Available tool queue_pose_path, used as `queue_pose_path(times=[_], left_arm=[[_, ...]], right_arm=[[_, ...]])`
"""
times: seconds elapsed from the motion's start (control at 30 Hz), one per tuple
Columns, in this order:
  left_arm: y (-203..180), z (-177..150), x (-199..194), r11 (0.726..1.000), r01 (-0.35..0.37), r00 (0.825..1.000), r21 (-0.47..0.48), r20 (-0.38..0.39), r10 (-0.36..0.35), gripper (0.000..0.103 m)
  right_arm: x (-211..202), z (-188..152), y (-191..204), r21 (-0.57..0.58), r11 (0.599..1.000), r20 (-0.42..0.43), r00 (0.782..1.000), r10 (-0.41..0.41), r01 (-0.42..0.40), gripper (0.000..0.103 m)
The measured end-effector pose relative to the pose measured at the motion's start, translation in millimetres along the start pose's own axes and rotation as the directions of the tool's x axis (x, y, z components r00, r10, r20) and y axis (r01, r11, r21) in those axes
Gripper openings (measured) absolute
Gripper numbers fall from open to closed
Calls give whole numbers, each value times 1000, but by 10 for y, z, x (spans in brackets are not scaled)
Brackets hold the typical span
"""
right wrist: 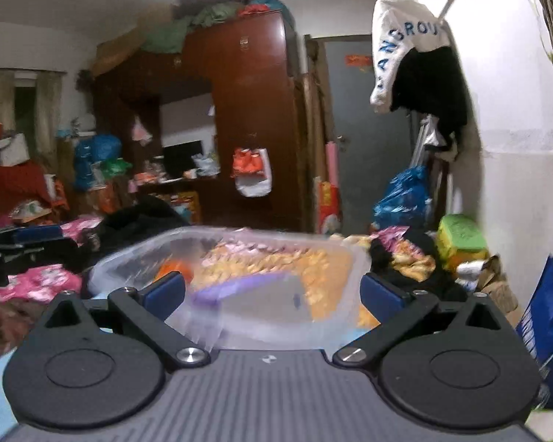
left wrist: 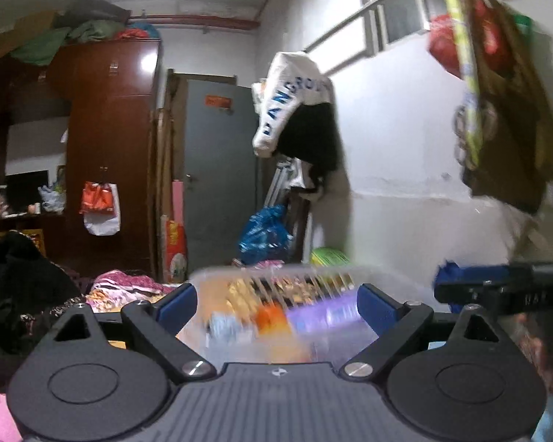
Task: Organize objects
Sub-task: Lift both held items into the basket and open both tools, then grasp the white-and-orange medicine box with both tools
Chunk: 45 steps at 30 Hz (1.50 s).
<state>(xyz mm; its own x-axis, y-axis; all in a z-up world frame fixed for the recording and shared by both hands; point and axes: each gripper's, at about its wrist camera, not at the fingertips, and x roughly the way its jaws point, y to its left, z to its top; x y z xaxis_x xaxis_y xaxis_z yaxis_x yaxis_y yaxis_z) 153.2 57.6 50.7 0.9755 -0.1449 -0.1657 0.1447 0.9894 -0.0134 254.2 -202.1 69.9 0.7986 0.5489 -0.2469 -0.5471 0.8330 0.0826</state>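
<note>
Both grippers are spread wide, pinching nothing. The left gripper (left wrist: pixel 276 302) and right gripper (right wrist: pixel 272 293) each frame the clear tub (right wrist: pixel 239 269), which sits just ahead on the bed, blurred, with an orange item (right wrist: pixel 175 269) and a purple one (right wrist: pixel 239 283) inside. This looks like the approach step; next comes closing on a tub wall or an item. Both are held level, pointing toward the wardrobe (right wrist: pixel 247 92).

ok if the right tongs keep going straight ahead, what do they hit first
Probably the clear plastic bin right in front of the right tongs, between their open fingers. It is motion-blurred, so the gap is hard to judge.
</note>
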Motion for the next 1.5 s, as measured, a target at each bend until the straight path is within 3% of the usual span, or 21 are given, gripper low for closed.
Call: queue_pose_path(times=[0.17,0.43,0.67,0.83,0.9,0.97,1.07,1.17,1.33,1.5], left_arm=[[-28,-381,53,998,43,991,56,-126,-36,95],[-115,-683,393,992,91,956,85,-287,-63,94],[-229,-793,560,984,146,918,102,-383,-97,85],[-322,-802,643,977,188,901,97,-413,-132,79],[-364,-804,660,973,210,895,94,-418,-153,70],[-389,-806,665,969,233,888,88,-425,-175,63],[-418,-809,638,971,221,894,95,-418,-163,61],[-491,-805,557,970,199,913,143,-388,-130,58],[-480,-794,517,971,193,919,138,-373,-129,57],[-520,-782,349,973,165,942,160,-317,-108,54]], right_arm=[[186,-398,-66,36,999,-131,991,29,-25,103],[593,-680,-35,7,999,-324,944,53,-53,103],[572,-786,34,-6,993,-356,928,108,-118,97],[566,-821,131,-29,986,-382,913,143,-167,79],[568,-826,164,-26,980,-385,907,171,-195,73],[553,-828,177,-28,979,-384,907,175,-201,73],[530,-835,171,-20,978,-382,905,187,-210,71],[517,-825,152,-8,975,-377,904,201,-220,70],[478,-808,245,-64,976,-360,917,173,-209,68],[387,-792,314,-92,973,-320,932,171,-210,66]])
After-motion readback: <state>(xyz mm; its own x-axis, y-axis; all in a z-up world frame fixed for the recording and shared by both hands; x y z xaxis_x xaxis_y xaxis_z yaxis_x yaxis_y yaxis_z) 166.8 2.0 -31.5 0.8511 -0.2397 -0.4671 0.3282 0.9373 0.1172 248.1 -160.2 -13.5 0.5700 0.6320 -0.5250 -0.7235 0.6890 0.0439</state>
